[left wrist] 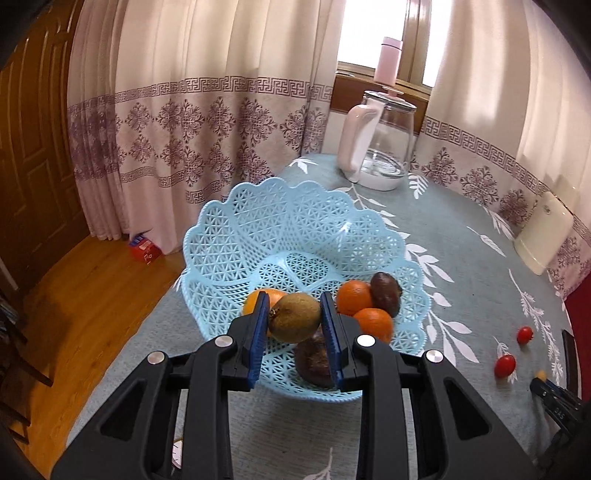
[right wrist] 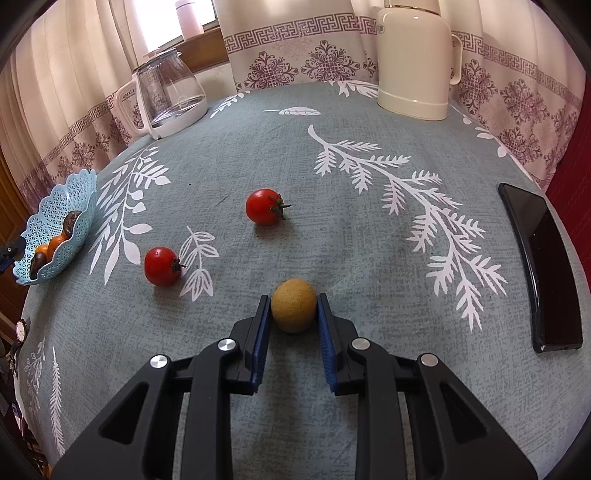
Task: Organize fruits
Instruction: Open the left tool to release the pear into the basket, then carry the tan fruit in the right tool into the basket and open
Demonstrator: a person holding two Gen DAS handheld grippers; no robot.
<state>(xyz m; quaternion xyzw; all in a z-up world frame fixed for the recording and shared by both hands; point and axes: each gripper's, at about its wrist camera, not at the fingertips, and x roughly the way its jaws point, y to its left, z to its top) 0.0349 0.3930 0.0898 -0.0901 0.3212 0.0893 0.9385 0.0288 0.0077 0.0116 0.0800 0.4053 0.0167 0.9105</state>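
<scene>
Kiwi [left wrist: 294,316] in left gripper [left wrist: 294,325] over basket [left wrist: 258,229], perhaps unreleased.

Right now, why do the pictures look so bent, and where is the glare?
Both views are fisheye: in the right wrist view the table bulges like a dome and the phone curves; in the left wrist view the curtains bow, and the window is blown out white. Corners go black in both. The kiwi stays sharp.
</scene>
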